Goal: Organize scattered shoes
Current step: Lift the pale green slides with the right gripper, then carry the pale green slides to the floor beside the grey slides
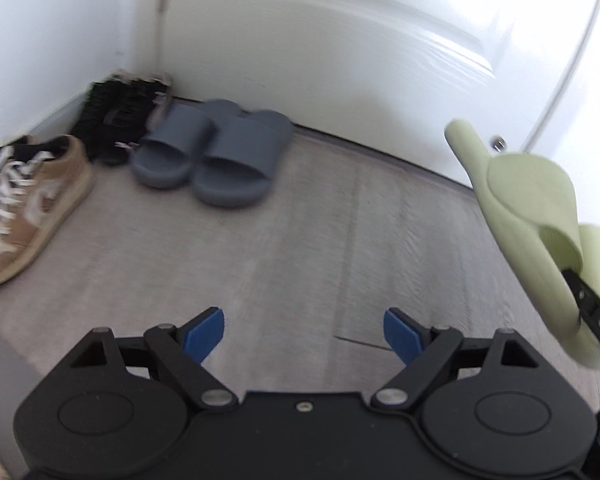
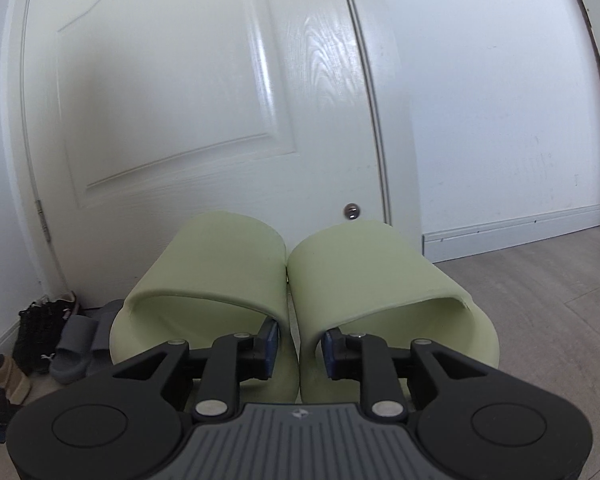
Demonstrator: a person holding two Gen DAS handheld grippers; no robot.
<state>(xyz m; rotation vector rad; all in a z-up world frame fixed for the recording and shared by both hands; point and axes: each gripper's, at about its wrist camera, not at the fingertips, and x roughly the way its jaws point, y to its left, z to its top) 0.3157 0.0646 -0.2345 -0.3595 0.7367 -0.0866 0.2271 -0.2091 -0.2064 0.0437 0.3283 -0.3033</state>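
Two pale green slides (image 2: pixel 300 304) hang side by side in the air in front of a white door, pinched together at their inner strap walls by my right gripper (image 2: pixel 300 344), which is shut on them. In the left wrist view the same green slides (image 1: pixel 532 216) show at the right edge, lifted off the floor. My left gripper (image 1: pixel 304 334) stands open above the bare floor with nothing between its blue pads. A pair of grey slides (image 1: pixel 212 152) lies by the door. A tan sneaker (image 1: pixel 28 208) and black shoes (image 1: pixel 116 116) sit along the left wall.
The white door (image 2: pixel 180 100) with a metal door stop (image 2: pixel 352 211) fills the back. A white wall and baseboard (image 2: pixel 520 232) run to the right. Grey wood-look floor (image 1: pixel 300 240) lies open between the grey slides and the green pair.
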